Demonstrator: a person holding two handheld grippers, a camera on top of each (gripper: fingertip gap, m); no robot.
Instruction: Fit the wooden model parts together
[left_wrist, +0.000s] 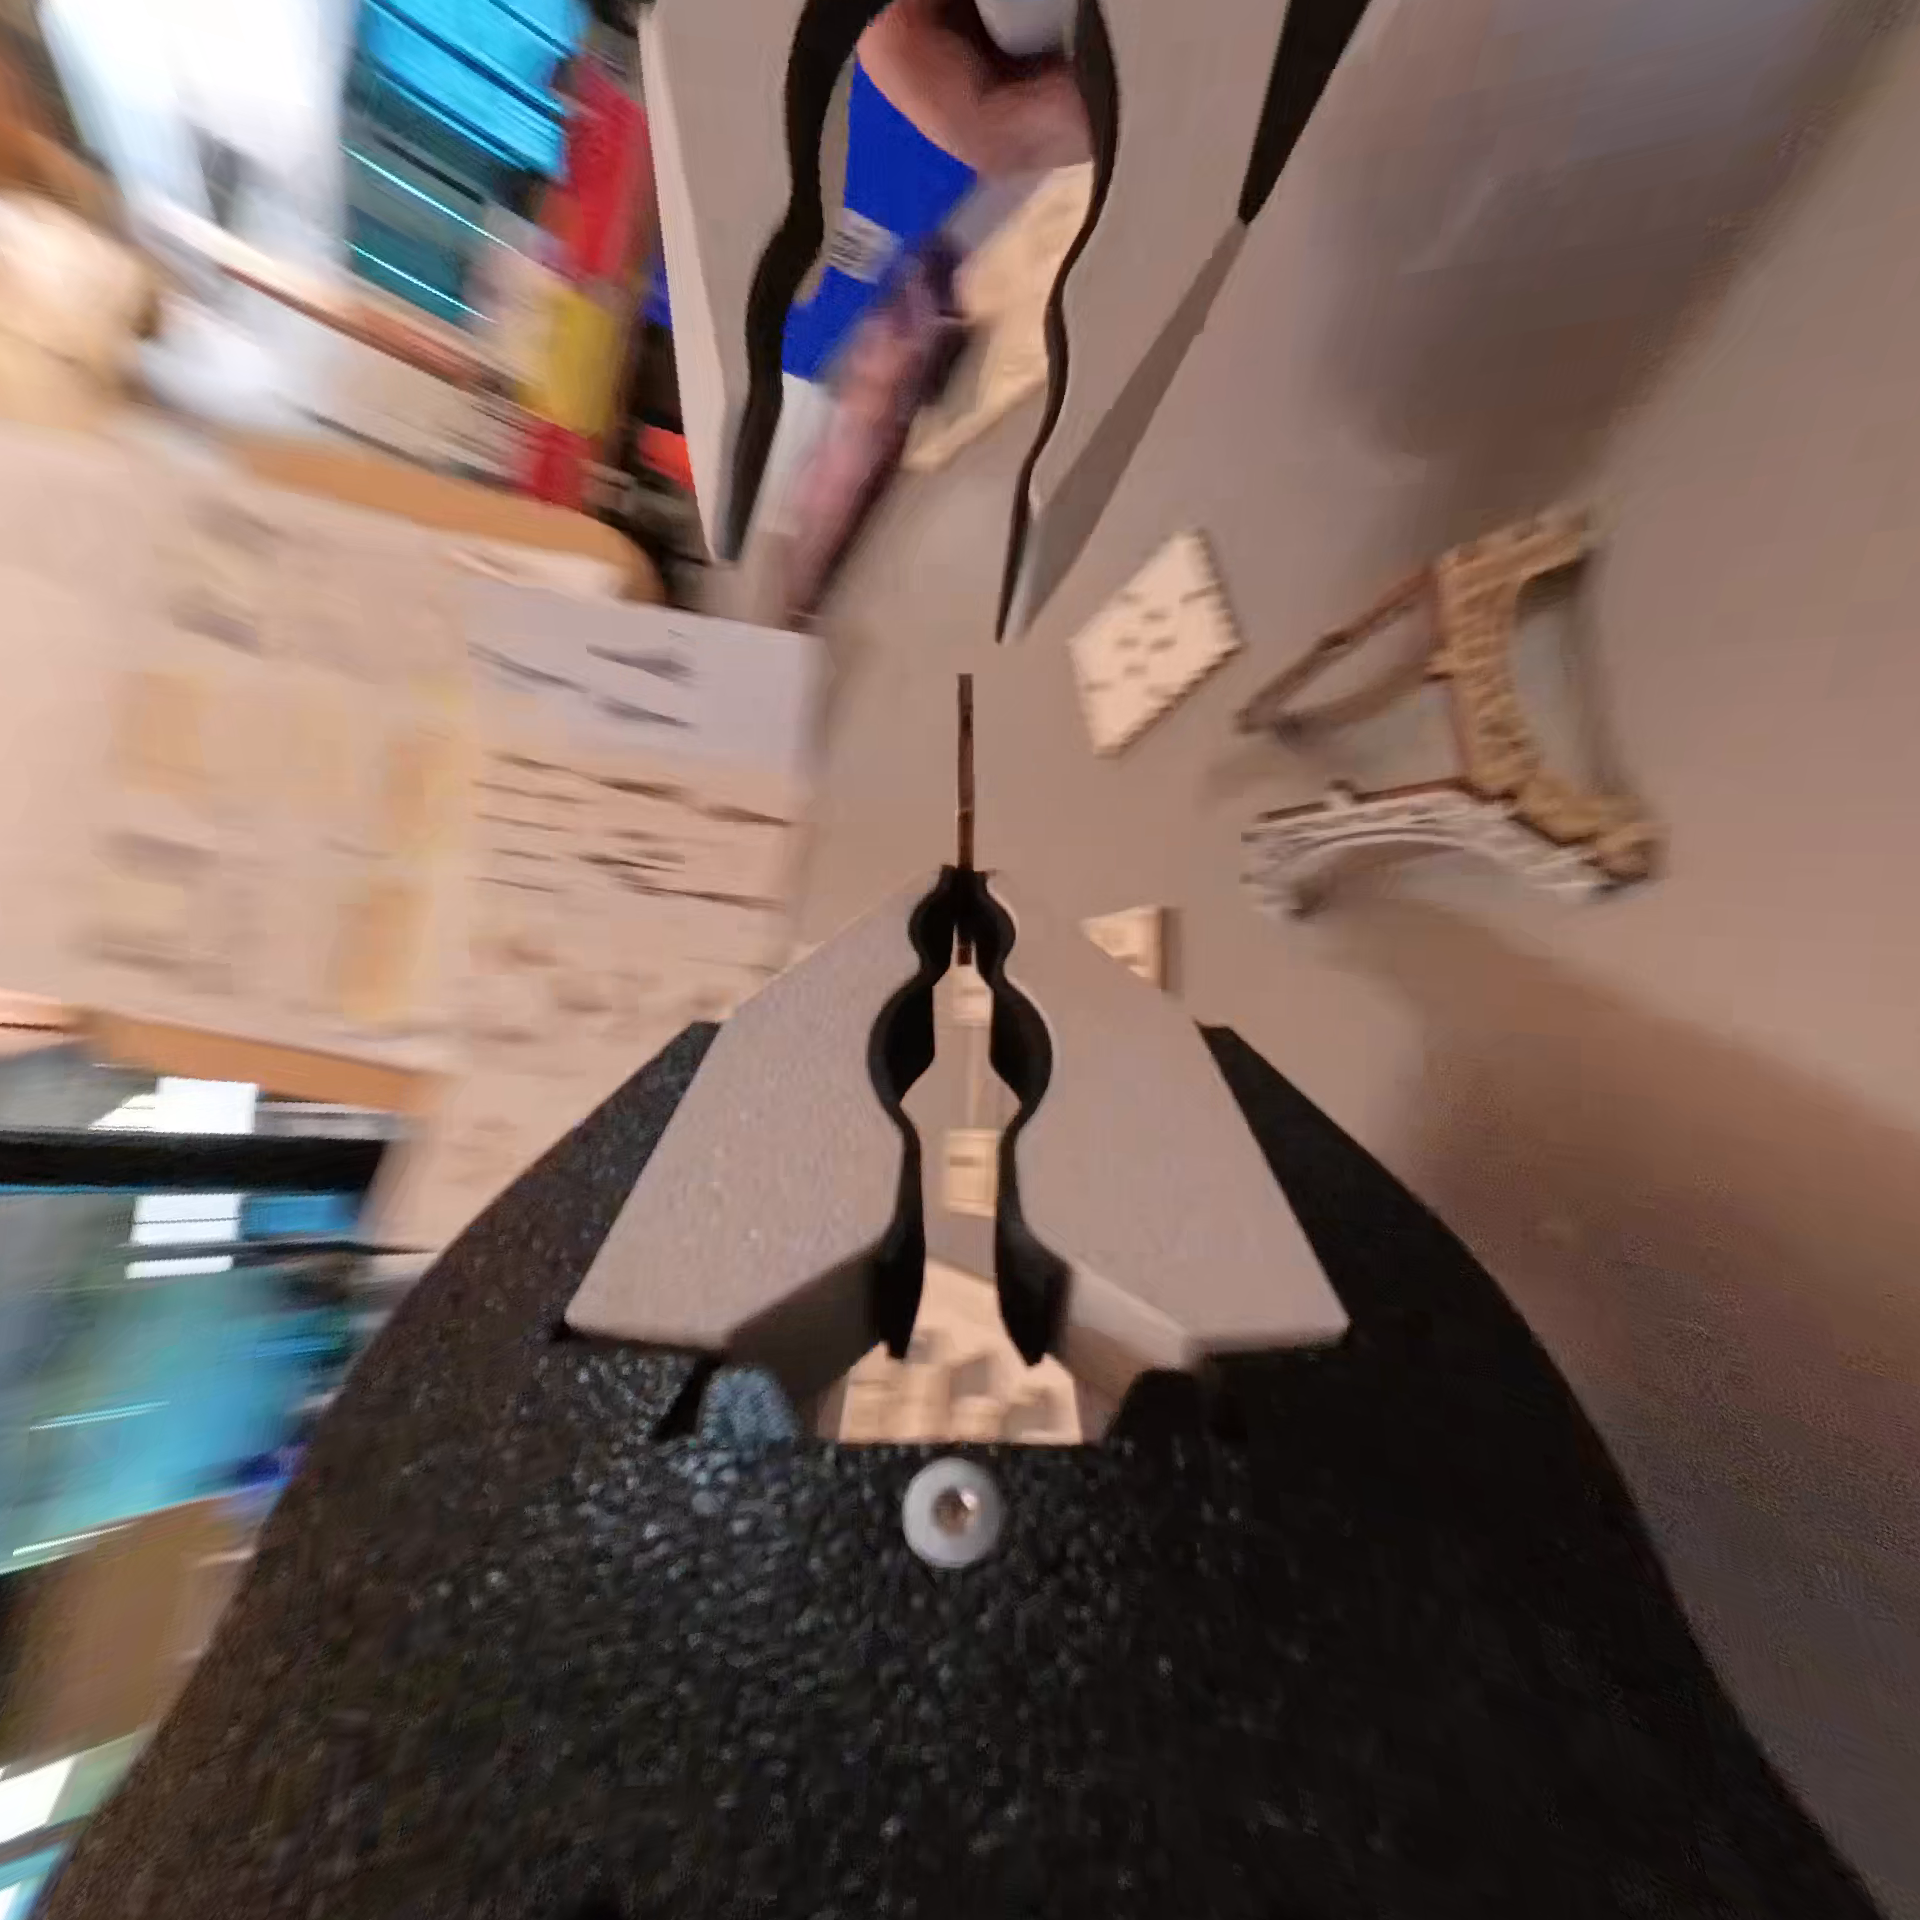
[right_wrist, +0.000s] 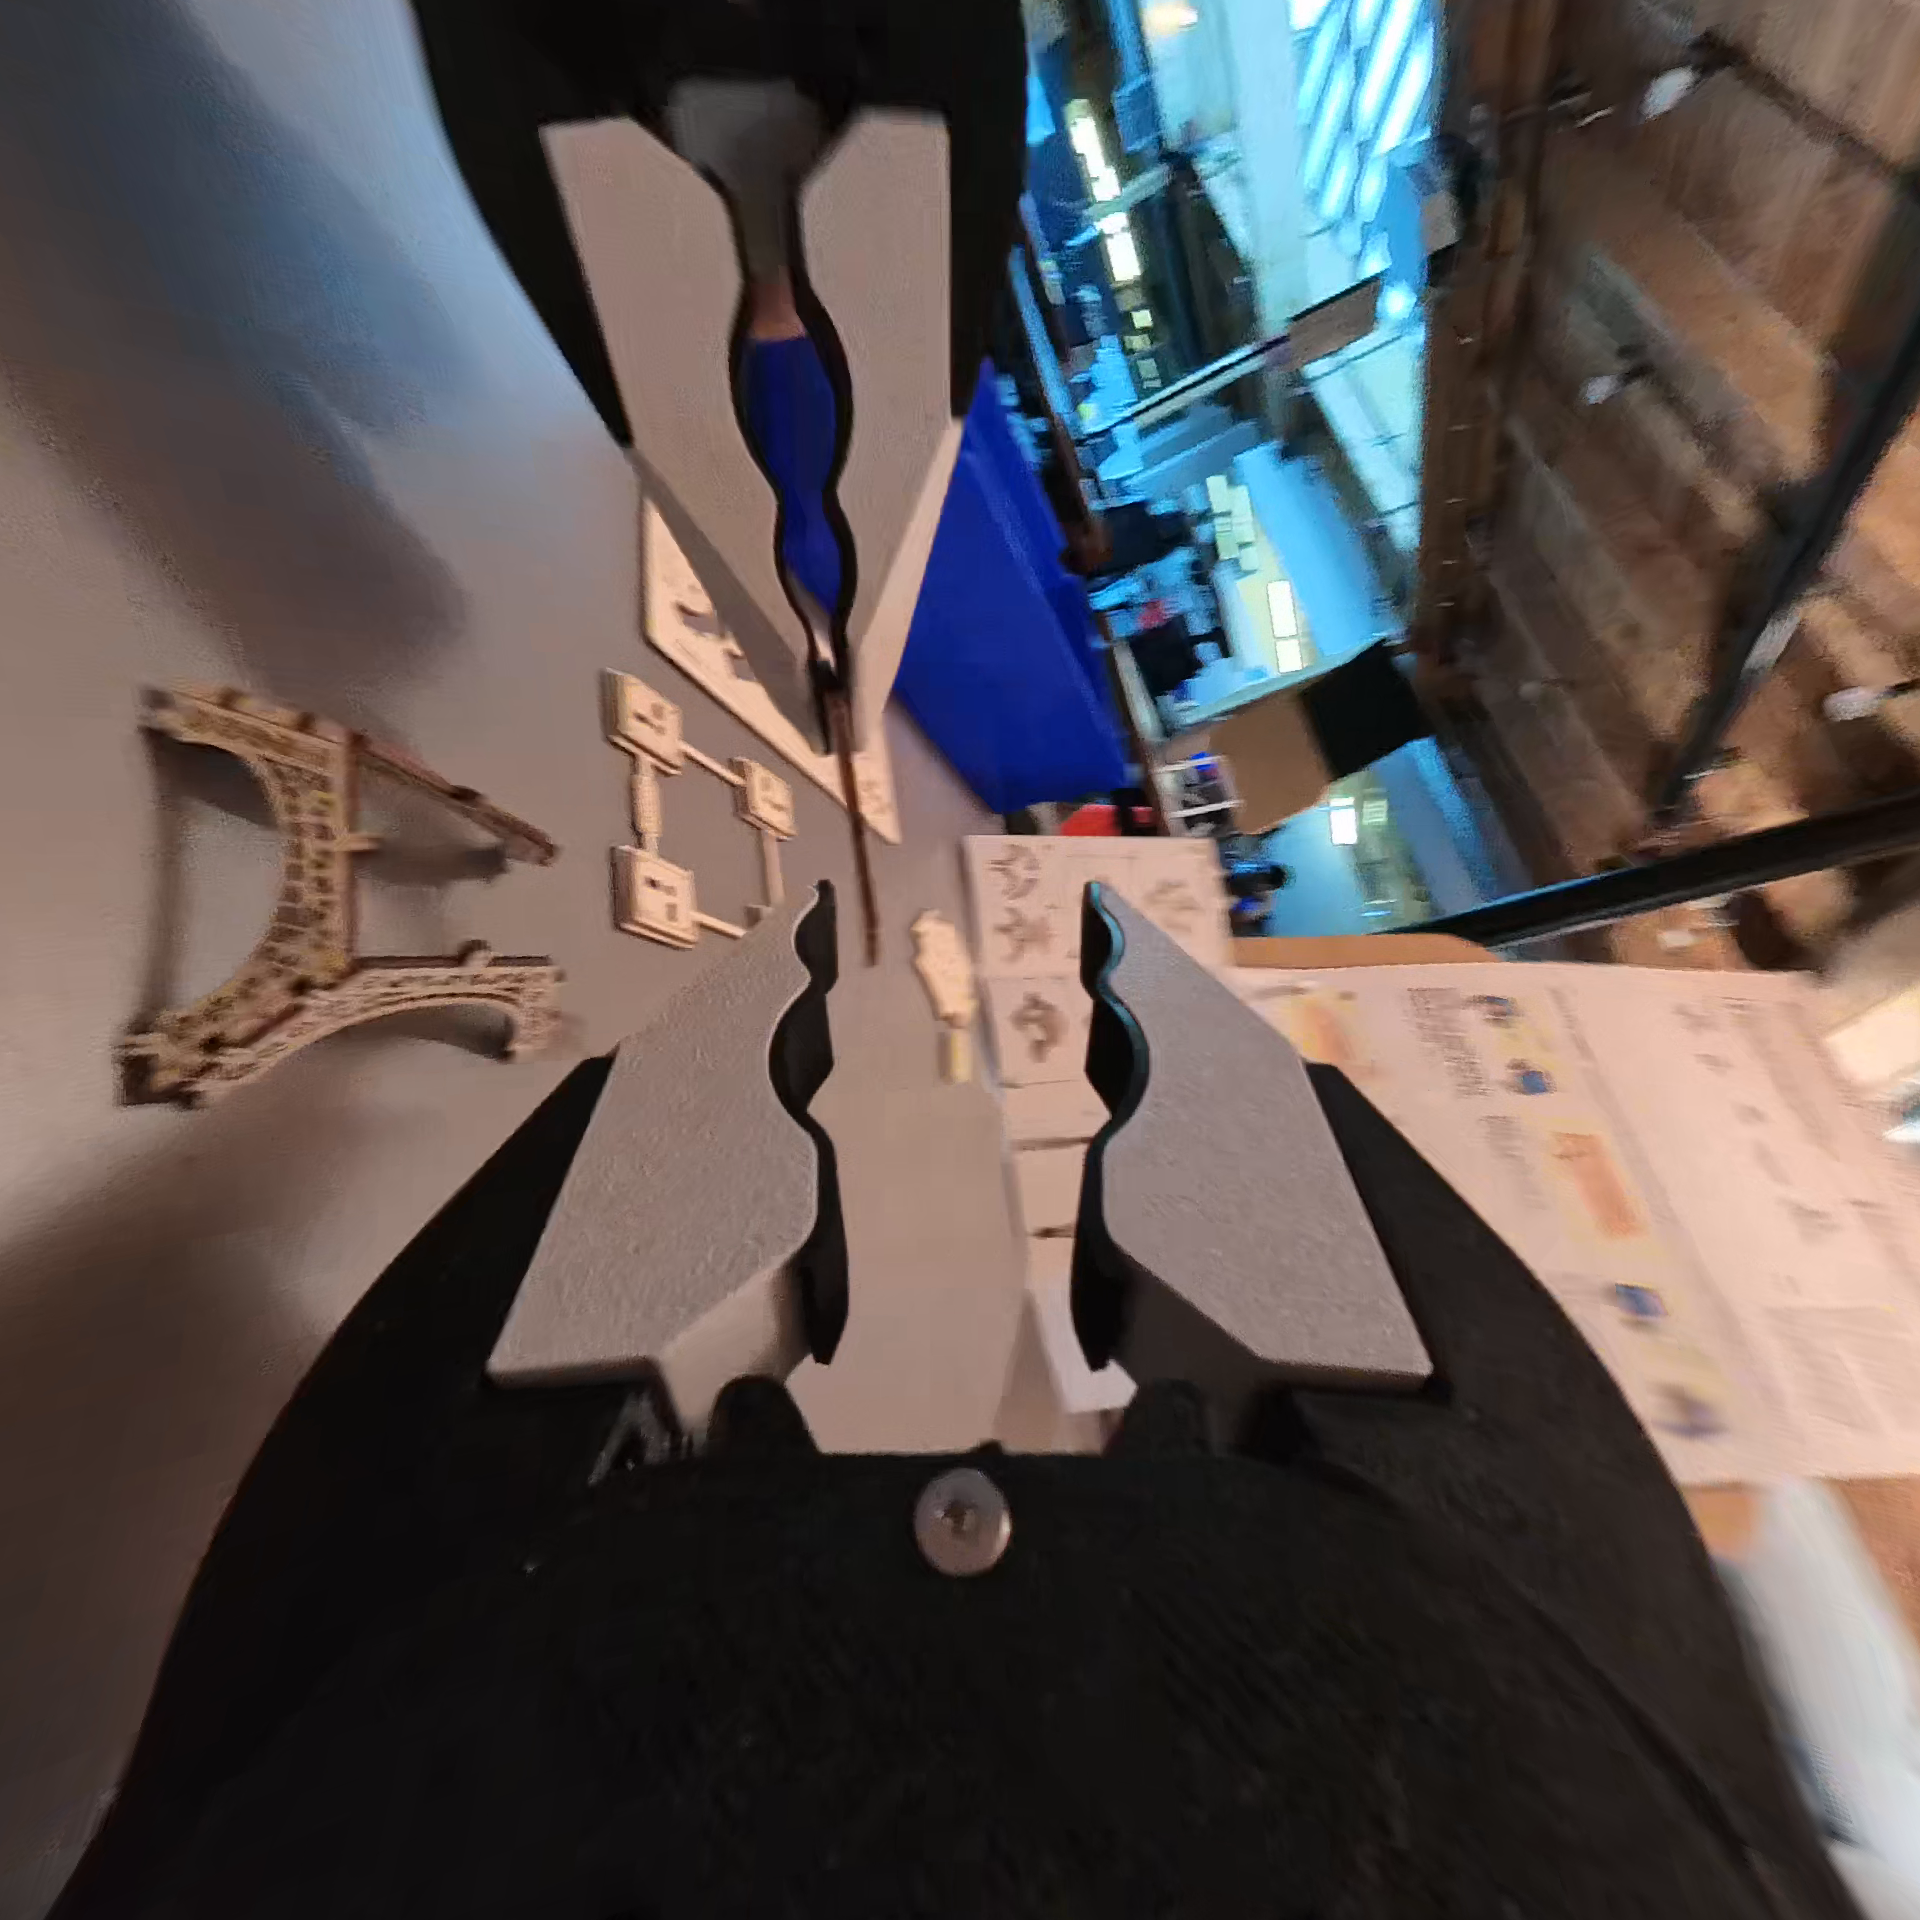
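My left gripper (left_wrist: 966, 883) is shut on a thin flat wooden part (left_wrist: 967, 769), seen edge-on and sticking out past the fingertips. In the right wrist view the left gripper (right_wrist: 831, 707) comes down from the top, and the wooden part (right_wrist: 857, 852) points between my right fingers. My right gripper (right_wrist: 956, 899) is open and empty, its tips level with the part's end without touching it. It also shows open at the top of the left wrist view (left_wrist: 873, 582). The part-built arched wooden model (right_wrist: 312, 894) lies on the grey table (right_wrist: 260, 416), to the left.
A wooden frame of square parts (right_wrist: 686, 810) and a small loose piece (right_wrist: 945, 987) lie near the gripper tips. A punched wooden sheet (left_wrist: 1153, 655) lies by the model (left_wrist: 1496, 707). An instruction sheet (right_wrist: 1558, 1195) and a blue bin (right_wrist: 997, 623) are at the right. My right fingertips sit around 5 cm from my left ones.
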